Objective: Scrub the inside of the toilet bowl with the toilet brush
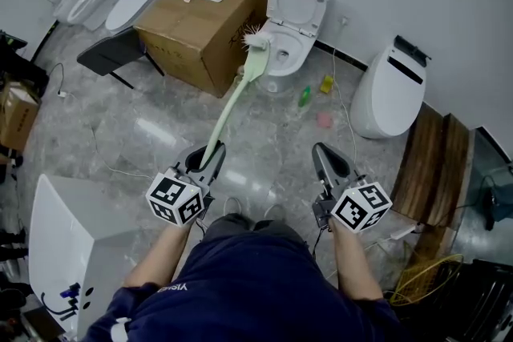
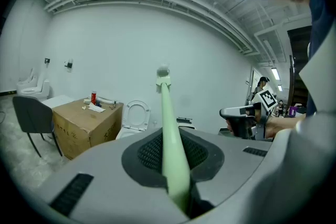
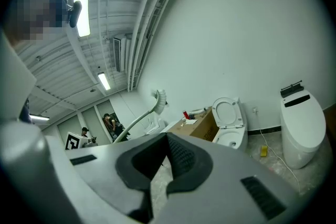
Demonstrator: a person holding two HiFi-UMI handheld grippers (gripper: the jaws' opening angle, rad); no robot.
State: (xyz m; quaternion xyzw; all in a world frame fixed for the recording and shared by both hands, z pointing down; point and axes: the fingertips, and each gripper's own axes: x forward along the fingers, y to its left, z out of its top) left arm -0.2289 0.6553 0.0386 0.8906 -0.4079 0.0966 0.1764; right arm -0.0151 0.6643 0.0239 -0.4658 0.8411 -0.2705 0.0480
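Toilet brush (image 1: 237, 92) clear of toilet bowl (image 1: 304, 46)

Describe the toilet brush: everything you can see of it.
The toilet brush has a long, slim, pale green handle, plastic by the look and slightly curved, ending in a white bristle head. The left hand-held gripper is shut on the handle's lower end; nothing else touches it. It slants up and forward, its head in the air near the rim of the open toilet, not in the bowl.
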